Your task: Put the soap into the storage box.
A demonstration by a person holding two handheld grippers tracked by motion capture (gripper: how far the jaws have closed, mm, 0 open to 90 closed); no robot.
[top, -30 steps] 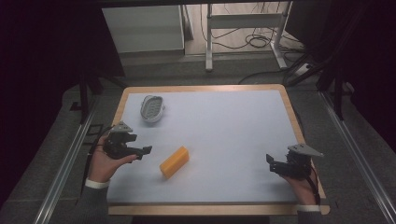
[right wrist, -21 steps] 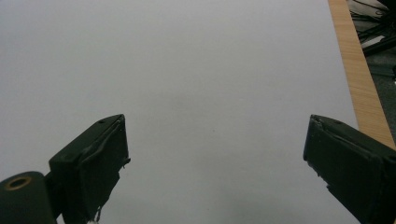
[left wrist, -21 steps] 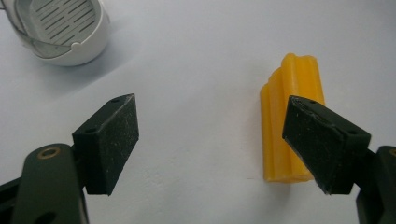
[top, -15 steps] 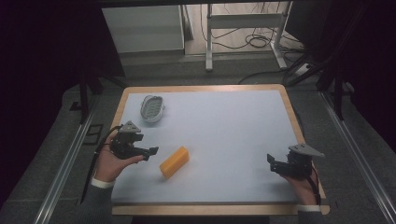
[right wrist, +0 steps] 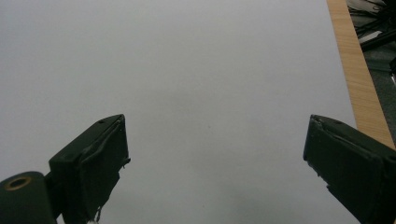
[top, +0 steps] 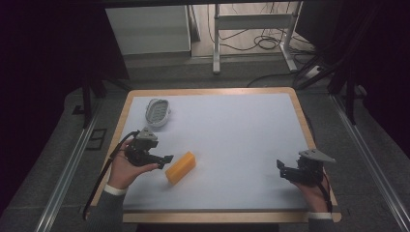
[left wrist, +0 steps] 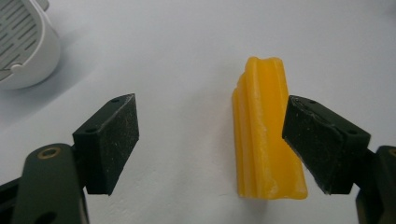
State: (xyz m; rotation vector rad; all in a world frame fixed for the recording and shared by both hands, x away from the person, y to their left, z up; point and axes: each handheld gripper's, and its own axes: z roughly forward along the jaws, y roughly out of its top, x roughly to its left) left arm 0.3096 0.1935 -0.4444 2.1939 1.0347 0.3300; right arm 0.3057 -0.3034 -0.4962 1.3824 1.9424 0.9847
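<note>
A: Big white surface [top: 232, 145], yellow block [top: 180, 167] lying front-left. Why's the left hand-held gripper [left wrist: 210, 140] spread wide?

B: To straddle it, I'd guess (one pad's just beside it). Right hand-held gripper [right wrist: 215, 154] is released too, parked well apart.

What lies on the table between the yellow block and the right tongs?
Nothing: in the high view, the stretch from the yellow block to the right tongs is bare white table.

Bare table [top: 241, 130] beyond yellow block [top: 180, 167], white strainer [top: 158, 112].
</note>
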